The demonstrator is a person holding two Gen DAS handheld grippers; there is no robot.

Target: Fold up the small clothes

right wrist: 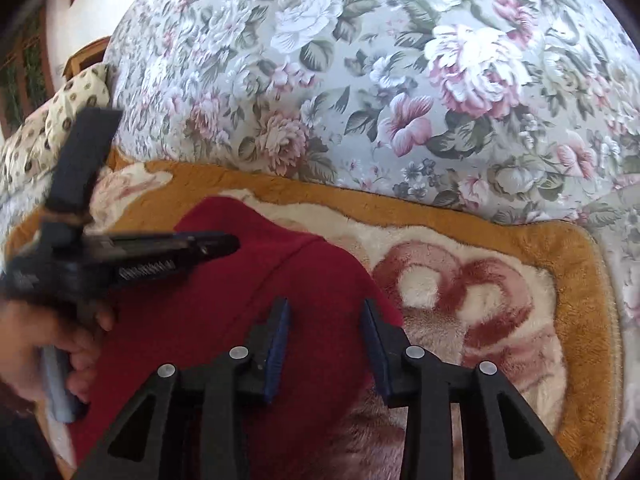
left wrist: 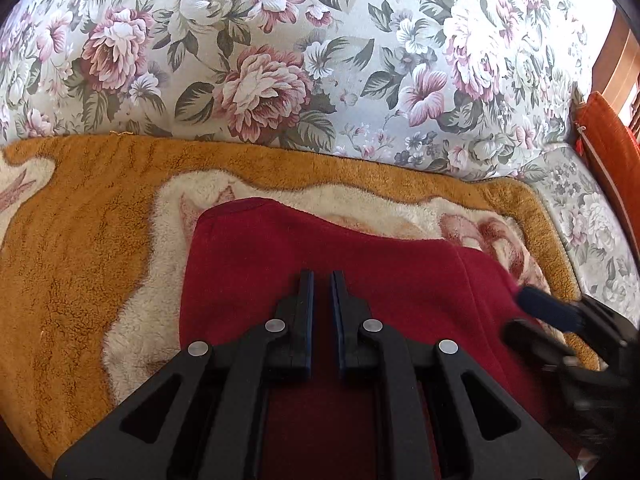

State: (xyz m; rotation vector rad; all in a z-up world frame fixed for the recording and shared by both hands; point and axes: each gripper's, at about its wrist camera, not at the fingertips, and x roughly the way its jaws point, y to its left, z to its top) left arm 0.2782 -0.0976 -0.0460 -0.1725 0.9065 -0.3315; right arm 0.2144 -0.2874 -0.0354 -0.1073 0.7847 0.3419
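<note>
A dark red fleece garment (left wrist: pixel 320 256) lies on a fluffy orange and cream blanket (left wrist: pixel 80 240) on a sofa seat. My left gripper (left wrist: pixel 322 276) hovers over the garment's middle with its fingers nearly together, a narrow gap between them, nothing visibly held. In the right wrist view the garment (right wrist: pixel 240 280) shows a fold seam, and my right gripper (right wrist: pixel 326 304) is open over its right edge, holding nothing. The left gripper also shows in the right wrist view (right wrist: pixel 224 246), blurred, above the garment's left part. The right gripper's fingertips (left wrist: pixel 536 304) show at the garment's right edge in the left wrist view.
The floral sofa backrest (left wrist: pixel 320 60) rises right behind the blanket. An orange cushion (left wrist: pixel 612 136) sits at the far right. A spotted pillow (right wrist: pixel 52 128) lies at the left end. A hand (right wrist: pixel 48 344) grips the left gripper's handle.
</note>
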